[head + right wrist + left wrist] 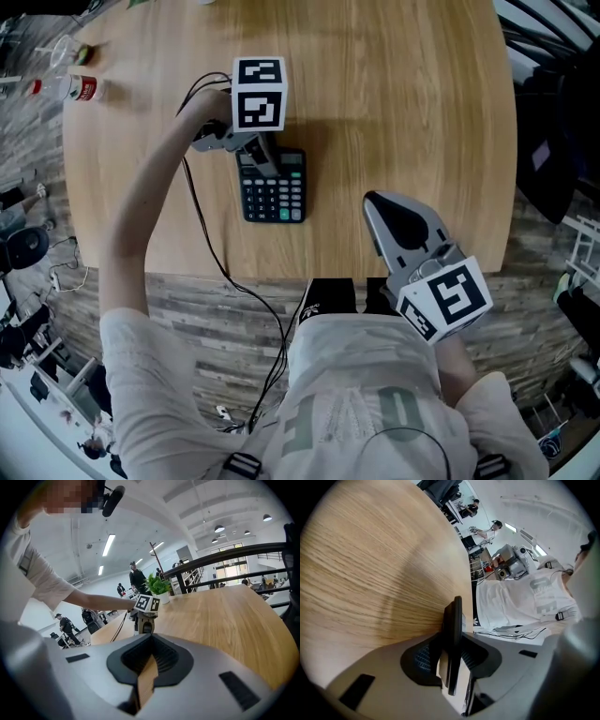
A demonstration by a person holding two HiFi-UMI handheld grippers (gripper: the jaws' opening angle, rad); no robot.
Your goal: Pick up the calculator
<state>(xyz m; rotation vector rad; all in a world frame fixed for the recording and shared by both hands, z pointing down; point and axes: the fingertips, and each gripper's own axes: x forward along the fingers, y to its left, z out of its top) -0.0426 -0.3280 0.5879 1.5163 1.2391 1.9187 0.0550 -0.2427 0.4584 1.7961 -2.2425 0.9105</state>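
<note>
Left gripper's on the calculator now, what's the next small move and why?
Probably raise the left gripper a little, straight up: its jaws are clamped on the calculator at its far end, and the calculator appears to lie flat on the table.

left gripper (271, 172) clamped on calculator (278, 198); right gripper (376, 202) shut, near torso

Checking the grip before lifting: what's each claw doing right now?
Left claw: closed on the calculator.
Right claw: closed, holding nothing.
</note>
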